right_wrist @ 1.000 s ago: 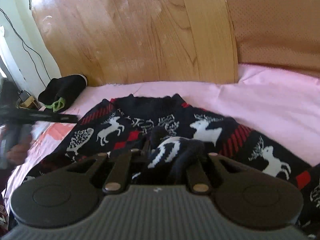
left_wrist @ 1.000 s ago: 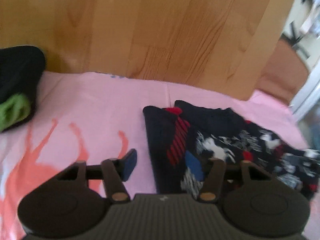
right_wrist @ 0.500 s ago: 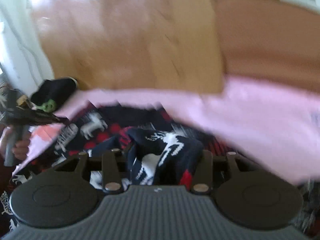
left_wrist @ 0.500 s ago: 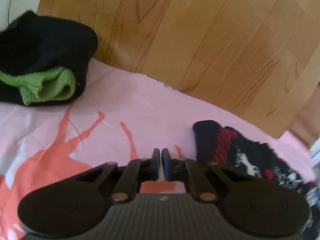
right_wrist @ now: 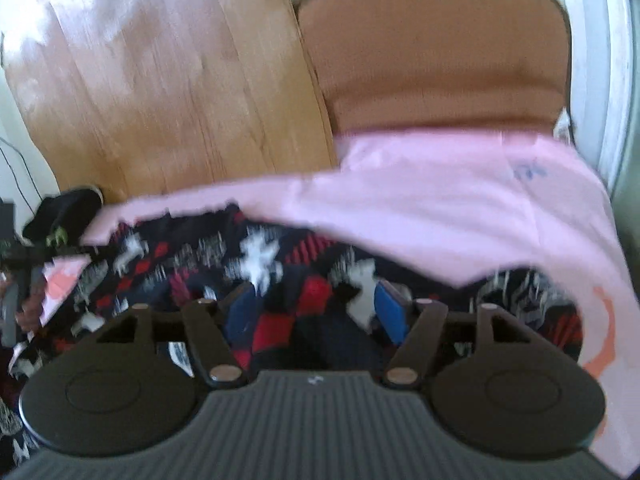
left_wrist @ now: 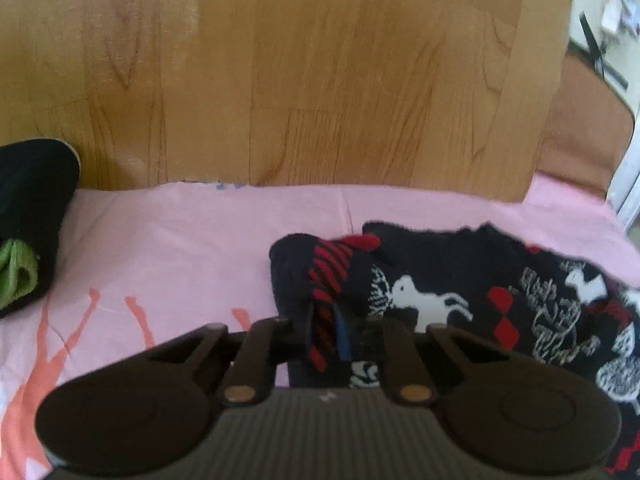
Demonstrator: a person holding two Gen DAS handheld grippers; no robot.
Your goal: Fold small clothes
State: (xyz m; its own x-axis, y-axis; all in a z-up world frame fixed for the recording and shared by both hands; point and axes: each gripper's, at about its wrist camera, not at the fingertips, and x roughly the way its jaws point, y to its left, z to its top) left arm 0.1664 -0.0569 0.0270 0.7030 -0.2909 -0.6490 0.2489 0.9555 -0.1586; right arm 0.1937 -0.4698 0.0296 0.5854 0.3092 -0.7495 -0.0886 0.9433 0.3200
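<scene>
Left tool (left_wrist: 325,330) first: its jaws are pressed together on a fold of the sweater (left_wrist: 472,300), pinching the dark sleeve end with the red stripes. A sliver of blue pad (left_wrist: 342,336) shows against the knit. The cuff bunches up just beyond the fingertips, rounded and dark.

Over to the right tool (right_wrist: 316,312): jaws spread, and they have just been opening. The blue pads (right_wrist: 390,314) stand apart with sweater (right_wrist: 256,256) fabric lying between them, red and navy knit, but not squeezed. This view is blurred, so finer detail of the cloth is hard to read.

The sweater itself is navy with white deer and red diamonds, spread across a pink sheet (left_wrist: 180,248), its body running off to the right in the left view. The sheet carries coral-orange shapes (left_wrist: 60,344) near the left tool.

Further out, at far left, a dark garment with a green cuff (left_wrist: 24,232) sits rolled on the sheet, well apart from the sweater. Behind everything stands a wooden board (left_wrist: 312,80), and beside it a brown cushion (right_wrist: 436,56). At the left edge of the right view, the other tool and a person's hand (right_wrist: 24,304) are just visible, blurred.
</scene>
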